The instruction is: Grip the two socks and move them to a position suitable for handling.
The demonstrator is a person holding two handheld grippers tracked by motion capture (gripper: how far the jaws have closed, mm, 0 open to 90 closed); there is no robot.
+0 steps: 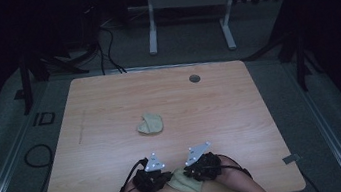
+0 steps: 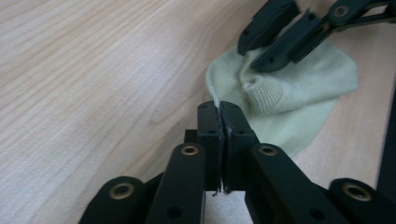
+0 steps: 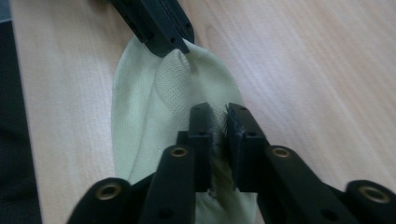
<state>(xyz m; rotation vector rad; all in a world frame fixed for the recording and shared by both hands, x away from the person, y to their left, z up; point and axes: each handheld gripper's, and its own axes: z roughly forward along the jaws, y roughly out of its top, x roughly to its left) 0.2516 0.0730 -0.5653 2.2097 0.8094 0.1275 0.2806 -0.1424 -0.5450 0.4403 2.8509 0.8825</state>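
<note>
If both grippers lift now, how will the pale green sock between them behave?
Probably floppy: the pale green sock is thin knit, already puckered where the left hand-held gripper and right hand-held gripper pinch it. It looks light, so it would likely sag between them rather than slip.

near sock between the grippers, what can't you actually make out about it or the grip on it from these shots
- High view: the near sock is mostly hidden under the left gripper and right gripper; its outline is dim and small.
- Left gripper view: the pinched edge disappears between the shut jaws, so how much fabric is caught is hidden.
- Right gripper view: the sock's lower end is cut off by the bottom edge.
- High view: the far sock is too small to read its folds.
</note>
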